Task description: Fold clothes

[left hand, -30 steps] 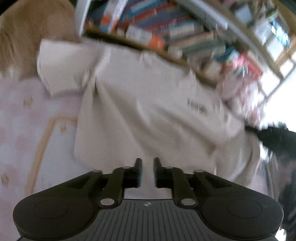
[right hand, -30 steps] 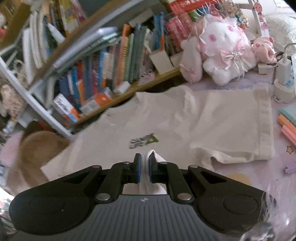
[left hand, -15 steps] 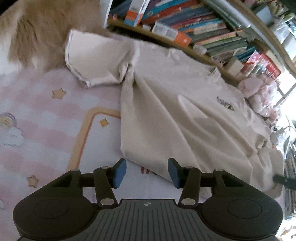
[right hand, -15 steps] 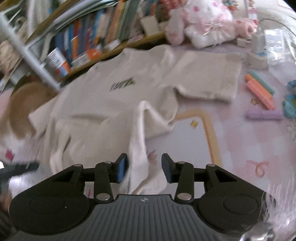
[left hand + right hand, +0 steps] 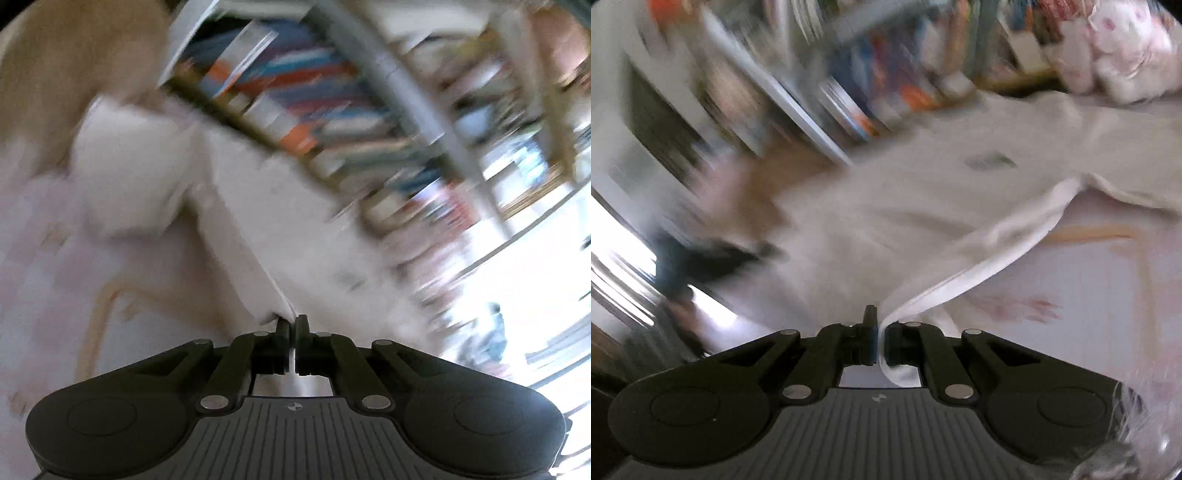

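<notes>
My left gripper (image 5: 292, 325) is clenched on the hem of the cream cotton T-shirt (image 5: 280, 229), having just closed. My right gripper (image 5: 881, 325) likewise pinches the hem. The shirt stretches ahead across the pink patterned play mat (image 5: 1100, 280) toward the blurred bookshelf (image 5: 332, 96).
</notes>
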A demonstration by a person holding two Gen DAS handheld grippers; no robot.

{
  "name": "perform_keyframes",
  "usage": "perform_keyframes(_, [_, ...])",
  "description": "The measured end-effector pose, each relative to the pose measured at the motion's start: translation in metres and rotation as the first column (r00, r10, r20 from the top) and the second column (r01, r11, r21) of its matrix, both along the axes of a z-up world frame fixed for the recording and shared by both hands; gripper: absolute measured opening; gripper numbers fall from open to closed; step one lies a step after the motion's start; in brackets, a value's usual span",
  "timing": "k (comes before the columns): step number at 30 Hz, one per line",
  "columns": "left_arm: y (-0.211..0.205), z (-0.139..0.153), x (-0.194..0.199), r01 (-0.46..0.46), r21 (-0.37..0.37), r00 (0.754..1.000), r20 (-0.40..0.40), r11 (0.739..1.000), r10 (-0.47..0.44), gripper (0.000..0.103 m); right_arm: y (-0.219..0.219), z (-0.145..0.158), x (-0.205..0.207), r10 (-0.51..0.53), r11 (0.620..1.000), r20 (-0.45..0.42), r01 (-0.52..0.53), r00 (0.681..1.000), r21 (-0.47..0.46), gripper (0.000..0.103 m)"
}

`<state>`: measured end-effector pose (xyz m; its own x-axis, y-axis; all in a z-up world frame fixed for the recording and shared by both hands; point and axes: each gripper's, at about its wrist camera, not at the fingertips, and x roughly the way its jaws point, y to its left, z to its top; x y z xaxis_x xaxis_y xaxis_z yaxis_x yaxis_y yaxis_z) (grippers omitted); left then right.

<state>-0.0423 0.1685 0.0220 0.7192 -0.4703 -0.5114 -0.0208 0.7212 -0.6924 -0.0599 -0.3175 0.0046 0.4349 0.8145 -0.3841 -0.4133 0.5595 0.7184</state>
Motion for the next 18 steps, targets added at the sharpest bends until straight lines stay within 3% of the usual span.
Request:
perform_keyframes(2, [0.008,0.005,0.021,-0.060,-0.044,0.998,0.015,0.997,0.060,0.002,-0.023,0.008,0.015,-0.190,0.977,-0.009,0.190,0.982,0.094,0.004])
perform_keyframes(4, [0.016,-0.003,0.048,-0.153,-0.078,0.988,-0.023,0.985,0.152,0.003,-0.034,0.003,0.038,-0.399,0.917,-0.037,0.398,0.916,-0.017,0.004])
perform_keyframes(5, [0.017,-0.008,0.063,-0.186,-0.048,0.981,-0.058,0.981,0.183,0.011,-0.034,-0.001,0.049,-0.472,0.876,-0.018,0.467,0.881,-0.117,0.004])
perform_keyframes(8, [0.006,-0.025,0.089,-0.180,0.225,0.950,-0.213,0.958,0.229,0.011,-0.019,-0.021,0.067,-0.466,0.818,0.025,0.441,0.885,-0.368,0.004])
perform_keyframes(10, [-0.003,-0.033,0.084,-0.120,0.320,0.949,-0.242,0.940,0.204,0.012,-0.009,-0.032,0.073,-0.432,0.783,0.038,0.396,0.901,-0.481,0.004])
perform_keyframes(12, [-0.009,-0.039,0.066,-0.083,0.325,0.960,-0.228,0.942,0.163,0.016,-0.005,-0.039,0.066,-0.391,0.785,0.039,0.355,0.920,-0.507,0.010])
perform_keyframes(13, [-0.010,-0.042,0.056,-0.076,0.318,0.962,-0.227,0.945,0.153,0.020,-0.006,-0.041,0.062,-0.390,0.787,0.037,0.354,0.920,-0.505,0.012])
perform_keyframes(15, [-0.010,-0.050,0.036,-0.074,0.291,0.962,-0.232,0.954,0.146,0.023,-0.010,-0.045,0.056,-0.408,0.802,-0.003,0.357,0.913,-0.479,0.026])
perform_keyframes(18, [-0.013,-0.059,0.012,-0.068,0.245,0.964,-0.233,0.967,0.127,0.025,-0.015,-0.047,0.048,-0.424,0.822,-0.047,0.363,0.904,-0.439,0.030])
